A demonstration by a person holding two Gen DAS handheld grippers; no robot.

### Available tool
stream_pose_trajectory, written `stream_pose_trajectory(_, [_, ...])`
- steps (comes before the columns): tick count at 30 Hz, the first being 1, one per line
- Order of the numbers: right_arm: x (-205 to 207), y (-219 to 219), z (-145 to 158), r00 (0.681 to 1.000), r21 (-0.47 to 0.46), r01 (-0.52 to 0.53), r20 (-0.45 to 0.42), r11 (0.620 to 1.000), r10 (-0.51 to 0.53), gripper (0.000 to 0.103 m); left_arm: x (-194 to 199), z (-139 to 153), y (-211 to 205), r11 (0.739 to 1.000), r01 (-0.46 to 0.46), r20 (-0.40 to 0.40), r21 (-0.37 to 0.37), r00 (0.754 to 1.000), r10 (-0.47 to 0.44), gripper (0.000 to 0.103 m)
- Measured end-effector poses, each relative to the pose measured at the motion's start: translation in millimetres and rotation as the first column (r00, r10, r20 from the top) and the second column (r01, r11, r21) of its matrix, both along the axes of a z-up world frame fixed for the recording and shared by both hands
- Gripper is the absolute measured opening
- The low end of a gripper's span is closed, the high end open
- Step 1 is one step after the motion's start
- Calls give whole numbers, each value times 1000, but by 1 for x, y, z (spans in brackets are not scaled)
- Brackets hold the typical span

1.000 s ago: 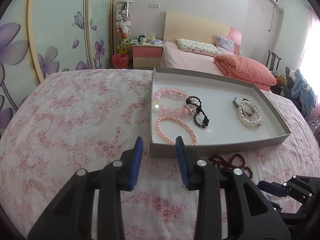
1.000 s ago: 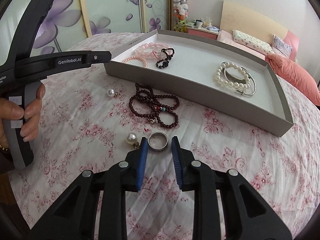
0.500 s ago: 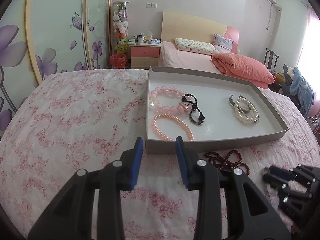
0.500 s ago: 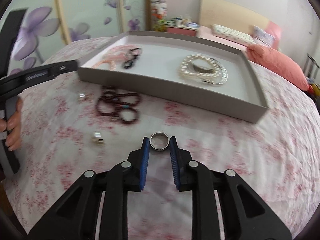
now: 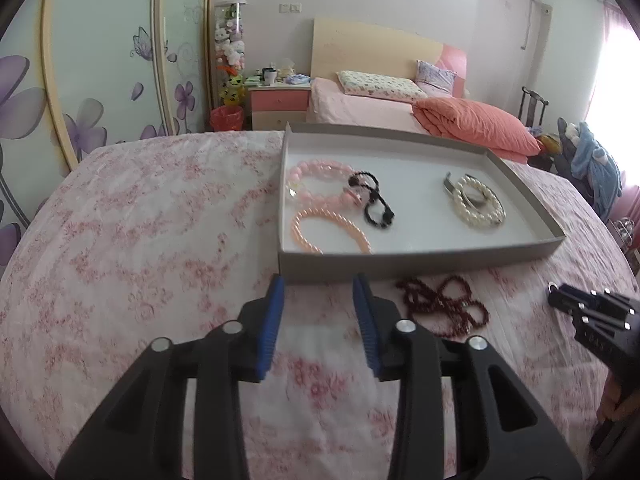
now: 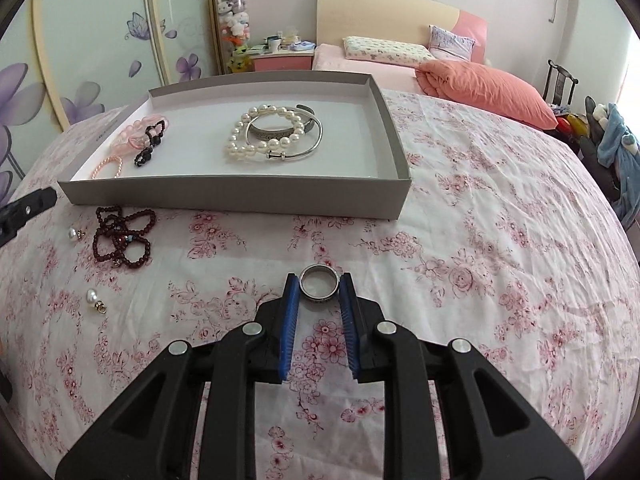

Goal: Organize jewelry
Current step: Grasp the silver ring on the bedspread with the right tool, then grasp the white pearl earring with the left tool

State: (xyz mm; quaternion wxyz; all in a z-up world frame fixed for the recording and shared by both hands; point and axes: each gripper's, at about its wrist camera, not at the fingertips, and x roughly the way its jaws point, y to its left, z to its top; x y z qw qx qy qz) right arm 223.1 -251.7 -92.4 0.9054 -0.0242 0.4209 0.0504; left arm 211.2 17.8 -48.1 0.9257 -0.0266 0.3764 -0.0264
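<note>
R gripper (image 6: 319, 294) clamped on ring (image 6: 319, 287), held in front of tray (image 6: 240, 196). L gripper (image 5: 319, 300) apart, empty, near tray front. Step: carrying ring; next: lift over wall, release inside.

1. I count one tray (image 6: 240, 194), far left.
2. Inside it I see six pieces: two pink bracelets (image 5: 320, 184), one black (image 5: 374, 200), one pearl (image 6: 264, 130), two silver bangles (image 6: 304, 136).
3. One dark bead strand (image 6: 120, 236), near the tray.
4. Two pearl earrings (image 6: 96, 300), left.
5. One ring (image 6: 319, 285).
</note>
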Motion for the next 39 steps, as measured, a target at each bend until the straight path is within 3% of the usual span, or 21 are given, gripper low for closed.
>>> stream_pose_trajectory(8, [-2, -2, 0, 1000, 8, -1, -1, 1000, 1, 22, -6, -17, -25, 994, 93, -51, 48, 995, -91, 40])
stream_pose_trajectory(18, [-2, -2, 0, 1000, 10, -6, -2, 1000, 6, 22, 6, -28, -44, 989, 111, -120, 93, 988, -100, 40])
stream_pose_trajectory(21, [-2, -2, 0, 1000, 9, -5, -1, 1000, 5, 22, 10, -30, -46, 990, 99, -128, 99, 988, -86, 37])
stream_pose_trajectory(25, [-2, -2, 0, 1000, 8, -6, -1, 1000, 6, 22, 13, -30, -45, 992, 74, -133, 105, 989, -59, 16])
stream_pose_trajectory(39, [8, 4, 0, 1000, 27, -17, -4, 1000, 17, 22, 6, -31, -25, 991, 3, -120, 133, 993, 13, 16])
